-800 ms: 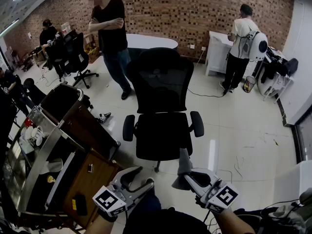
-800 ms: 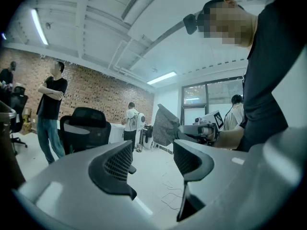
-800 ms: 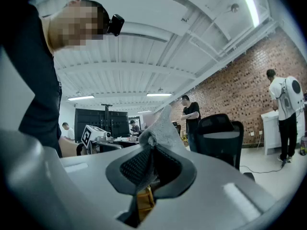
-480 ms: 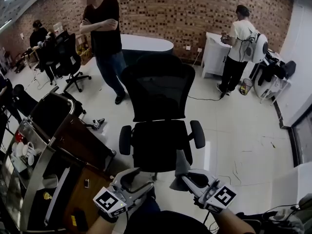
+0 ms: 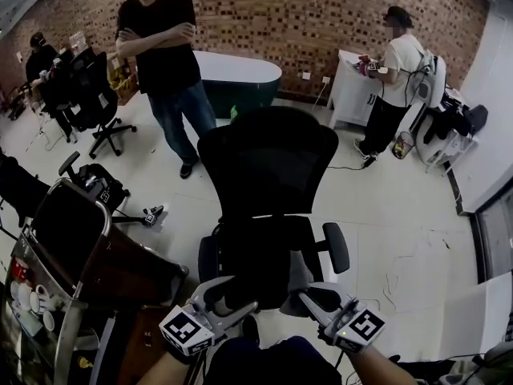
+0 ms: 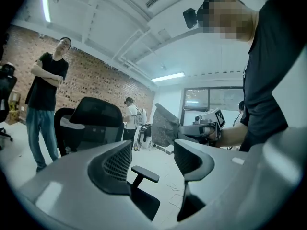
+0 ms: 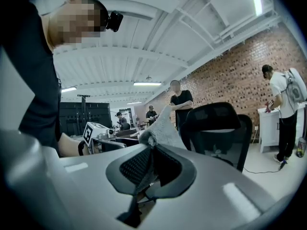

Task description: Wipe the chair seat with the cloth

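Cloth held up at the chair's front edge

The right claw (image 5: 311,297) is clenched on the grey cloth (image 5: 297,275), which stands upright over the front edge of the black chair (image 5: 268,163) seat (image 5: 264,251). The left claw (image 5: 234,301) hangs released and empty, near the same front edge

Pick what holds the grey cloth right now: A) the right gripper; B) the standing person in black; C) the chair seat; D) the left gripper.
A: the right gripper has its jaws shut on the cloth, while the left gripper stands open with nothing between its jaws.
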